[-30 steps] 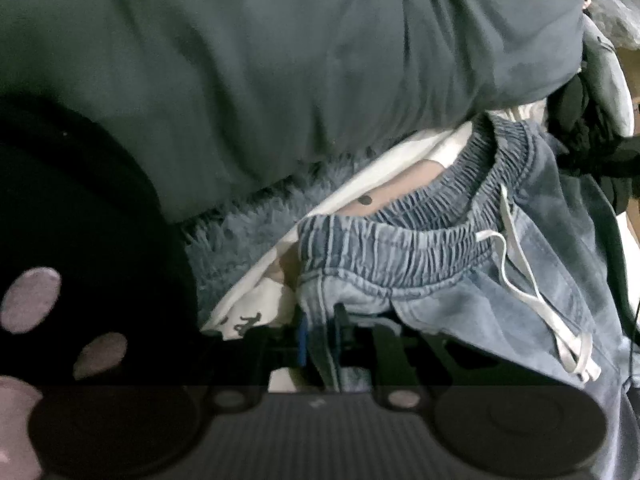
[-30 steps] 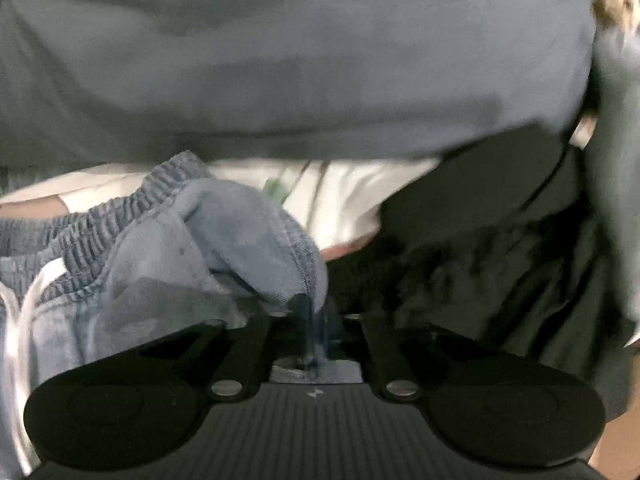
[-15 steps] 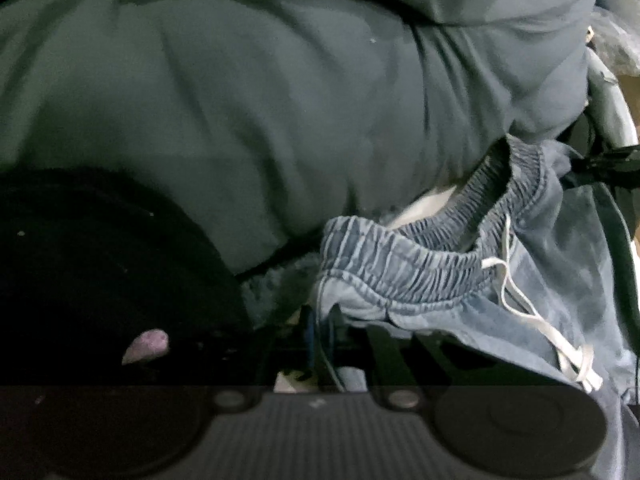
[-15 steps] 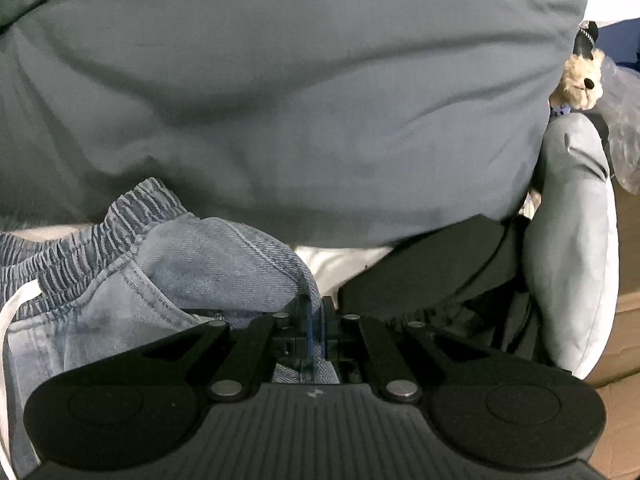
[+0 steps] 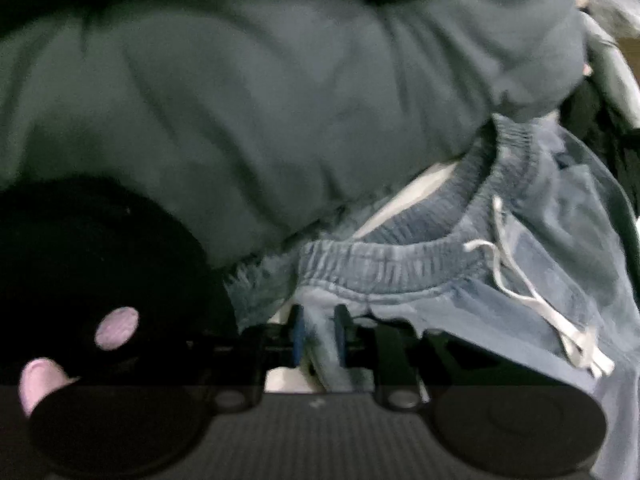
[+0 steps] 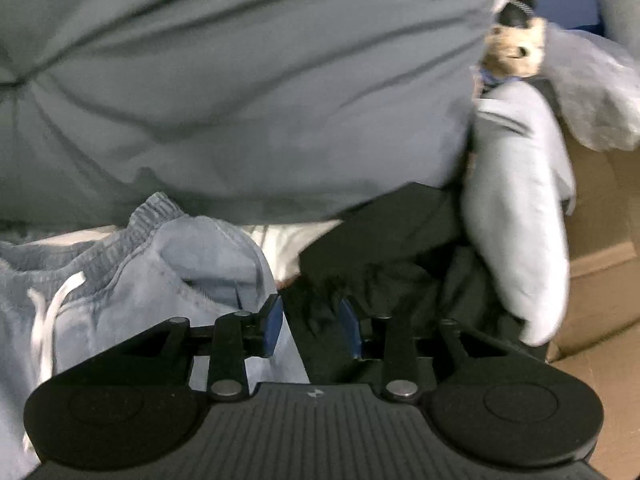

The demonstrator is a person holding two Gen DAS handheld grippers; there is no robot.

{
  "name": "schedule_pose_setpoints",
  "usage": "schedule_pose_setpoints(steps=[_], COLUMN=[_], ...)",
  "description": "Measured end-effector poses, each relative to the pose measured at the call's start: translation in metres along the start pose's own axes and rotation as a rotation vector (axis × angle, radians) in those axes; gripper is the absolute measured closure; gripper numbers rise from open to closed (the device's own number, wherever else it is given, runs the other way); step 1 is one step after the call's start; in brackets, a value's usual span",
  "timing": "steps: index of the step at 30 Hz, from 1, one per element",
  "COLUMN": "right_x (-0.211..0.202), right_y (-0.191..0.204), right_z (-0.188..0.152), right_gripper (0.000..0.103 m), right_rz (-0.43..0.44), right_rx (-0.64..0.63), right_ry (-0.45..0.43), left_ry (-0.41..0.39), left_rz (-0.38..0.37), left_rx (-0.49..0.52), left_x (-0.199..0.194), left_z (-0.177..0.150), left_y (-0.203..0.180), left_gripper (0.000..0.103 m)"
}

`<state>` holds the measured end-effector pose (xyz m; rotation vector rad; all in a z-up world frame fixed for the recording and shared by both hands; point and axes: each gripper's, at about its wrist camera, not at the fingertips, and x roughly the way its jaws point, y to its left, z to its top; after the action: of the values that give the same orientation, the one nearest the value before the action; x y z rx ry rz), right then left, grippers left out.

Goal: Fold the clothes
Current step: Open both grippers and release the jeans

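Observation:
Blue denim shorts (image 5: 500, 280) with an elastic waistband and a white drawstring (image 5: 532, 296) lie in front of a big grey quilt (image 5: 280, 100). My left gripper (image 5: 319, 338) is shut on a fold of the shorts just below the waistband's left end. In the right wrist view the shorts (image 6: 160, 280) sit at the left, their right corner just left of my right gripper (image 6: 311, 326). That gripper is open, with only dark cloth (image 6: 400, 264) showing between its blue pads.
A black garment with pink spots (image 5: 80, 280) lies at the left. A white garment (image 6: 280, 240) peeks out under the quilt. At the right are a pale grey pillow (image 6: 516, 220), a small plush toy (image 6: 512, 52) and a cardboard box (image 6: 600, 220).
My right gripper has let go of the shorts' right waistband corner and stands open. The left gripper keeps its hold on the shorts, and the black spotted garment shows more at the left.

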<state>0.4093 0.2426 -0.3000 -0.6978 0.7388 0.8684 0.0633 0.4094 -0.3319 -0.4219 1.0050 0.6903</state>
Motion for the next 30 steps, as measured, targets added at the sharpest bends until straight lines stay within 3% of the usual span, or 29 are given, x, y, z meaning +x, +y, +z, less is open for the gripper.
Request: schedule_pose_setpoints(steps=[2, 5, 13, 18, 26, 30], right_x=[-0.019, -0.048, -0.131, -0.165, -0.189, -0.19], right_y=[-0.011, -0.03, -0.071, -0.073, -0.041, -0.029], right_z=[-0.017, -0.05, -0.153, -0.201, -0.256, -0.275], right_gripper=[0.062, 0.061, 0.061, 0.061, 0.061, 0.061], right_rz=[0.006, 0.014, -0.048, -0.082, -0.038, 0.016], right_rx=[0.021, 0.072, 0.234, 0.386, 0.34, 0.273], right_ry=[-0.006, -0.006, 0.038, 0.049, 0.154, 0.206], left_ry=[-0.021, -0.055, -0.061, -0.059, -0.04, -0.059], left_rz=[0.005, -0.027, -0.16, -0.223, -0.287, -0.271], left_rx=[0.006, 0.013, 0.097, 0.148, 0.192, 0.195], left_x=[-0.01, -0.023, -0.03, -0.042, -0.058, -0.068], left_z=[-0.003, -0.005, -0.011, -0.024, -0.043, -0.051], left_y=[-0.004, -0.017, -0.067, -0.09, -0.11, -0.117], left_gripper=[0.081, 0.068, 0.066, 0.063, 0.061, 0.061])
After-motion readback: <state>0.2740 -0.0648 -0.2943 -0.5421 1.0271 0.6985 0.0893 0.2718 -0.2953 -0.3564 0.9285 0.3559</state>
